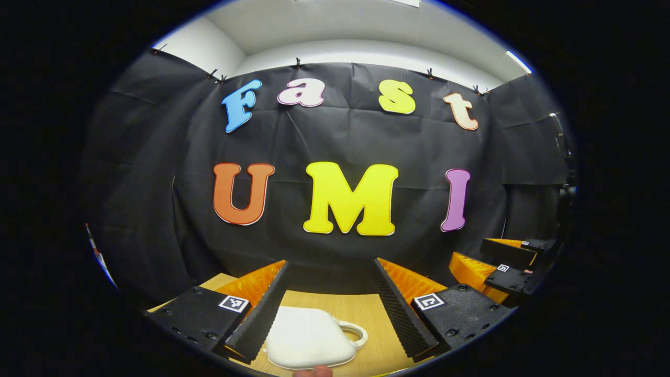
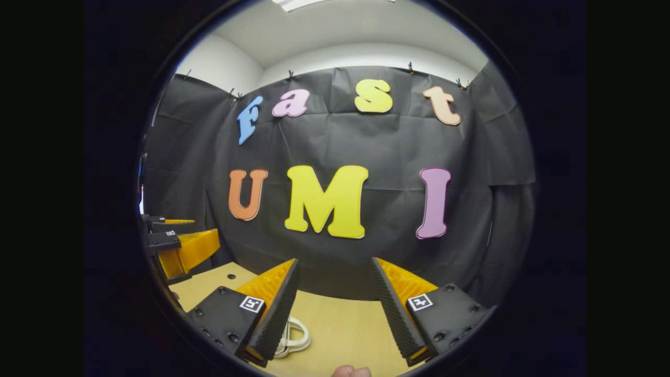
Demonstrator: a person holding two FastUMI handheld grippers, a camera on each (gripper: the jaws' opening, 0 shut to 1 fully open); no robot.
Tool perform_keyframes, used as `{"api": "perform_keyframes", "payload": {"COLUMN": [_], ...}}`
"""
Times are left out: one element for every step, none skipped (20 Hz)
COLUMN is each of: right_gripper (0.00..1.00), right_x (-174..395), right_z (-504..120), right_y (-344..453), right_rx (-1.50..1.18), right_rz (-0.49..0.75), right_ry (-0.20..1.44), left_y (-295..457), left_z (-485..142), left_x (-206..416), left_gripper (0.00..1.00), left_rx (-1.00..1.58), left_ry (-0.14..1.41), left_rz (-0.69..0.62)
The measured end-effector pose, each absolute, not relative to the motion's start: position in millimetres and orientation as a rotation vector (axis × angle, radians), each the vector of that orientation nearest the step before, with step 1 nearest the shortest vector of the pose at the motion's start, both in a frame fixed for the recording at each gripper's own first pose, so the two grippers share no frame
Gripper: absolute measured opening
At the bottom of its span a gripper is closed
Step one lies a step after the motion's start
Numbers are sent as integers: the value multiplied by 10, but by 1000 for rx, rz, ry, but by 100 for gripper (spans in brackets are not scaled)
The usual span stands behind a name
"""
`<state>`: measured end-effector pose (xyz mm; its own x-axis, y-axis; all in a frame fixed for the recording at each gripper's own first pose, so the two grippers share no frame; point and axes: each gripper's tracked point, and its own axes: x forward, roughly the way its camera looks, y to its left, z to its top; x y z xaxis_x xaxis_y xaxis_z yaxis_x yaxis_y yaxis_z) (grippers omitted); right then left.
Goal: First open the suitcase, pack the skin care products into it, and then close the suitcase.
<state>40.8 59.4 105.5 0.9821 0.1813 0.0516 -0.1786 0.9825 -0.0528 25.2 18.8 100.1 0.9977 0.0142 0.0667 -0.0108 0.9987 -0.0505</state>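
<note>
Now: left gripper [image 1: 331, 272] wide open, holding nothing | right gripper [image 2: 335, 269] likewise | white suitcase [image 1: 309, 337] closed near table [image 1: 366, 314] edge.

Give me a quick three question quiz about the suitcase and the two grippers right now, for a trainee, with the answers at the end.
1. True or false: the white suitcase lies closed on the wooden table.
2. The left gripper, jaws: A) clamped on the handle, B) spread apart, C) holding a bottle.
3. Fill in: in the right gripper view, the looped white handle lies beside the right gripper's ______ finger.

Key: 1 true; 2 B; 3 left.
</note>
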Motion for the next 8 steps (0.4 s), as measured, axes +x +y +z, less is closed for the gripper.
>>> {"api": "perform_keyframes", "payload": {"right_gripper": [81, 81, 81, 81, 81, 81, 81, 80], "right_x": [417, 420, 427, 446, 457, 462, 483, 498], "right_z": [1050, 1042, 1037, 1029, 1020, 1012, 1007, 1000], "right_y": [612, 628, 639, 647, 654, 652, 645, 646], "right_rx": [-47, -47, -52, -55, -56, -54, -53, -53], "right_rz": [183, 185, 186, 188, 187, 185, 181, 178], "right_ry": [-54, -53, -53, -53, -52, -50, -48, -47], "left_y": [209, 222, 231, 228, 225, 226, 227, 219], "left_z": [975, 966, 948, 936, 927, 912, 901, 903], "left_x": [254, 257, 276, 289, 304, 312, 326, 345], "left_gripper": [99, 99, 98, 98, 99, 99, 99, 99], "left_rx": [-54, -56, -57, -58, -60, -63, -64, -66], "left_ry": [-63, -61, -58, -53, -49, -44, -44, -45], "left_rz": [9, 6, 4, 2, -1, -5, -6, -9]}}
